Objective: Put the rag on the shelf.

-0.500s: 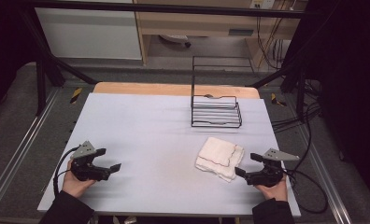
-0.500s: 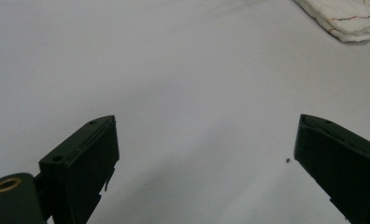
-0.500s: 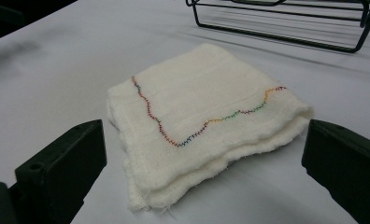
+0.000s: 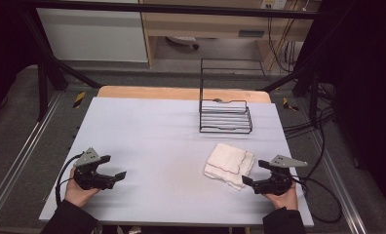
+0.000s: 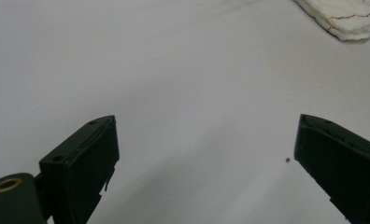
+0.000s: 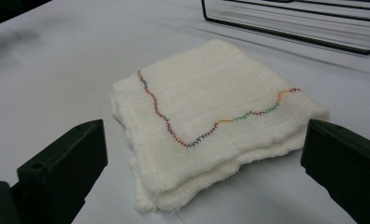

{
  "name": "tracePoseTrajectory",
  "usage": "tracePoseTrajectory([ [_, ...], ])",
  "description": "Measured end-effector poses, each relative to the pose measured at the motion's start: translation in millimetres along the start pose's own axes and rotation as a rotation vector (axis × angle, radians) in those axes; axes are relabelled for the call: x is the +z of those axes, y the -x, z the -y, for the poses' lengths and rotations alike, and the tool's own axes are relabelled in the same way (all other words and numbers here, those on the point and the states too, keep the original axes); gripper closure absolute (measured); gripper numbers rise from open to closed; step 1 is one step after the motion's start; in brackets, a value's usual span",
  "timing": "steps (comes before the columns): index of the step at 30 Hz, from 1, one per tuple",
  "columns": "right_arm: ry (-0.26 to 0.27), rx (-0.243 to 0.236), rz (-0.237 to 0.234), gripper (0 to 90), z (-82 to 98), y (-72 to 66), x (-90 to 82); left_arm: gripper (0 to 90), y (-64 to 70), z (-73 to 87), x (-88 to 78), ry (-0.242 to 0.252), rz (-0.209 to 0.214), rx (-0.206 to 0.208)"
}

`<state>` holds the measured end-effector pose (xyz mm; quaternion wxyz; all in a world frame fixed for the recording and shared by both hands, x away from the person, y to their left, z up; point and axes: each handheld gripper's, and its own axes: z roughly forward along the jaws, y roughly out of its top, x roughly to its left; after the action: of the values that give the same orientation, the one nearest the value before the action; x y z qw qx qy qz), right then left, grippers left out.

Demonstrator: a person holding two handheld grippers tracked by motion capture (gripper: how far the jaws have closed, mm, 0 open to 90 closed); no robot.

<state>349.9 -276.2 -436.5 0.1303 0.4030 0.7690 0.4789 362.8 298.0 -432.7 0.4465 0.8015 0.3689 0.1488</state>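
Tabletop: pale grey sheet, with a bare wooden strip along the far edge.
Right gripper: near the right front corner, jaws spread wide with nothing between them, pointing at the cloth.
Cloth: folded white cloth just in front of the right gripper's tips, right of centre, well inside the right edge; a wavy line of multicoloured stitching crosses its top.
Left gripper: near the left front corner, jaws wide apart over bare tabletop, empty.
Rack: black wire rack near the far edge, right of centre, just beyond the cloth.
Open room: whole left half and centre between the grippers lie bare.
Writing: none readable.
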Motion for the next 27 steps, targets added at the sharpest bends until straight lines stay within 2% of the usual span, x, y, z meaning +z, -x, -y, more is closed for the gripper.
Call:
tracePoseTrajectory([
  [6, -0.017, -0.02, -0.007, 3.1, -2.5, -7.6, 6.5, 6.6, -0.2, -0.4, 0.5, 0.002, 0.0, -0.005],
  [11, -0.053, -0.052, -0.007, 7.4, -4.6, -14.9, 13.5, 6.5, 0.5, -0.8, 0.1, 0.003, -0.002, -0.001],
  [15, -0.075, -0.073, -0.012, 13.7, -7.3, -22.1, 19.4, 6.5, 1.6, -0.9, 0.6, 0.001, -0.002, -0.002],
  [16, -0.093, -0.094, -0.006, 17.3, -8.1, -26.3, 23.3, 6.5, 1.8, -0.9, 0.7, 0.0, -0.003, -0.001],
  [18, -0.115, -0.104, 0.002, 26.2, -7.7, -29.5, 27.1, 6.5, 1.9, -0.8, 0.6, -0.001, -0.004, -0.001],
  [21, -0.13, -0.122, 0.009, 30.0, -6.5, -32.8, 29.9, 6.5, 1.9, -0.9, 0.2, 0.001, -0.006, 0.001],
  [25, -0.156, -0.142, -0.013, 41.4, -4.5, -37.1, 33.6, 6.6, 2.2, -0.9, 0.5, -0.002, -0.006, -0.001],
  [27, -0.162, -0.145, -0.015, 43.3, -4.2, -37.2, 33.9, 6.6, 2.3, -0.9, 0.6, -0.002, -0.007, 0.0],
])
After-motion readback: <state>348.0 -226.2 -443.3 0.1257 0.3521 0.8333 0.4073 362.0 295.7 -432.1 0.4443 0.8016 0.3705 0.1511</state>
